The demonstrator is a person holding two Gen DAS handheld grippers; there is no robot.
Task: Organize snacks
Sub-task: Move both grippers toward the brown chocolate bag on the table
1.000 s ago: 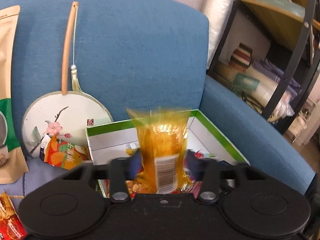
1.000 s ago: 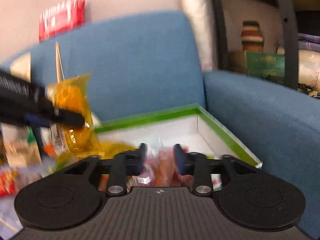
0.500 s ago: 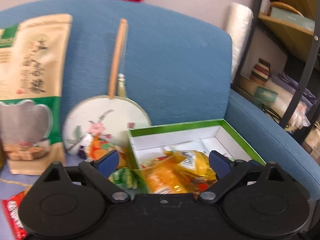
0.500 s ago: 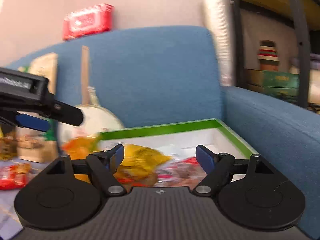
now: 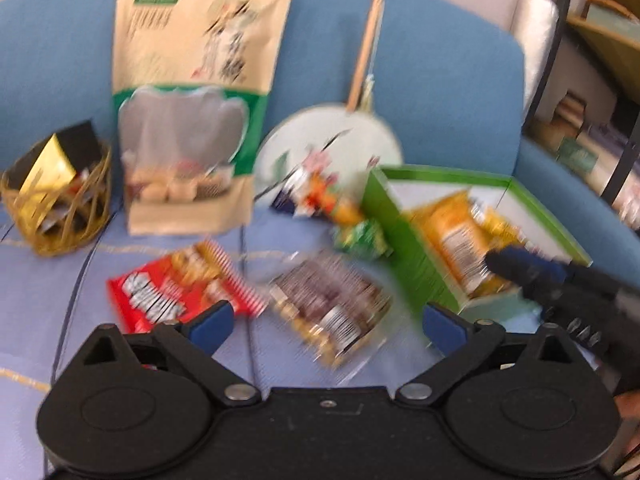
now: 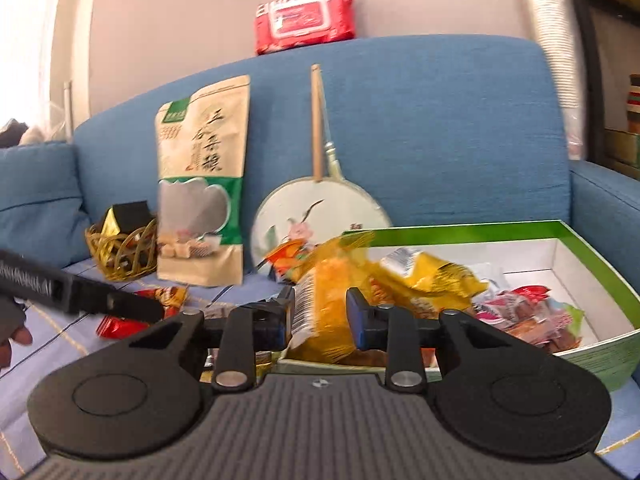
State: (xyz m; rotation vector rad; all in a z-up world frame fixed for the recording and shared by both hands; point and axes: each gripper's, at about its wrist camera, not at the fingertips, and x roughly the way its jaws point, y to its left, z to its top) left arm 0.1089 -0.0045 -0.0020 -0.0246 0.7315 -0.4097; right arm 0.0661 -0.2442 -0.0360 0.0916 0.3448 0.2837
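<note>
My left gripper (image 5: 328, 322) stands open over the sofa seat, nothing between its fingers. Just beyond it lie a clear packet of brown snacks (image 5: 332, 312) and a red packet (image 5: 176, 288). To the right a green box (image 5: 404, 240) holds a yellow packet (image 5: 456, 236) and other snacks. In the right wrist view my right gripper (image 6: 320, 314) is at the box's near left corner. Its jaws are closing, and both pads touch the yellow packet (image 6: 324, 300) between them. The left gripper (image 6: 100, 300) shows as a black bar at the left.
A tall beige pouch (image 5: 192, 100), a round fan (image 5: 332, 148) and a wire basket (image 5: 56, 204) lean along the blue sofa back. A red wipes pack (image 6: 304, 20) lies on top of it. Shelves (image 5: 600, 80) stand to the right.
The left gripper let the yellow packet drop into the box, opened, and swung left over the seat. The right gripper opened wide, then closed around that yellow packet.
</note>
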